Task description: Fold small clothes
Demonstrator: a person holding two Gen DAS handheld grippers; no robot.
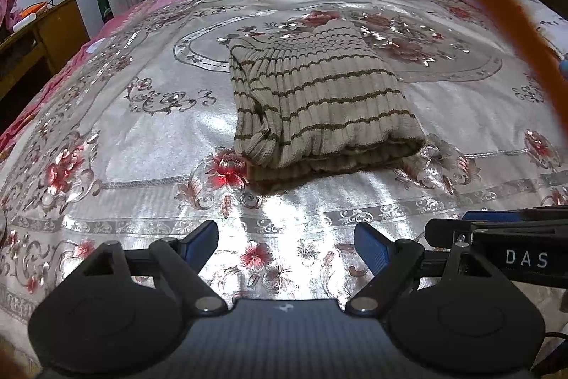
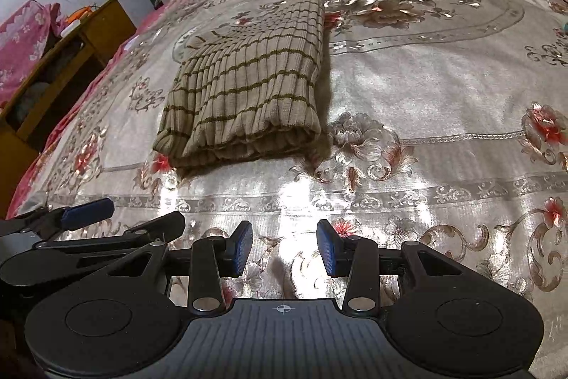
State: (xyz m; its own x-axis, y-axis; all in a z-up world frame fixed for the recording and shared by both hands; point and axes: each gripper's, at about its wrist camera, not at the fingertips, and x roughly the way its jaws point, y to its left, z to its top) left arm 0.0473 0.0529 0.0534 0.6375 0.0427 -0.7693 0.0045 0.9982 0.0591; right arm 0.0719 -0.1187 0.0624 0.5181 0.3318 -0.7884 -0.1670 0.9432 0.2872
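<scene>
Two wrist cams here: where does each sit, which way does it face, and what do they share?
Left wrist: on the left gripper, angled down across the bed at the folded striped sweater; own open jaws show, right gripper at lower right.
Right wrist: on the right gripper, same downward tilt; own open jaws show, left gripper's finger at lower left.
Shared: sweater, floral bedspread, wooden cabinet.

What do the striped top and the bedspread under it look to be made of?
Striped top: looks like a soft ribbed knit, matte beige with thin olive stripes; fine vertical ribs show, and the folded edge looks thick. Bedspread: probably a satin-like synthetic, glossy silver with a floral pattern; it throws bright glare patches.
</scene>
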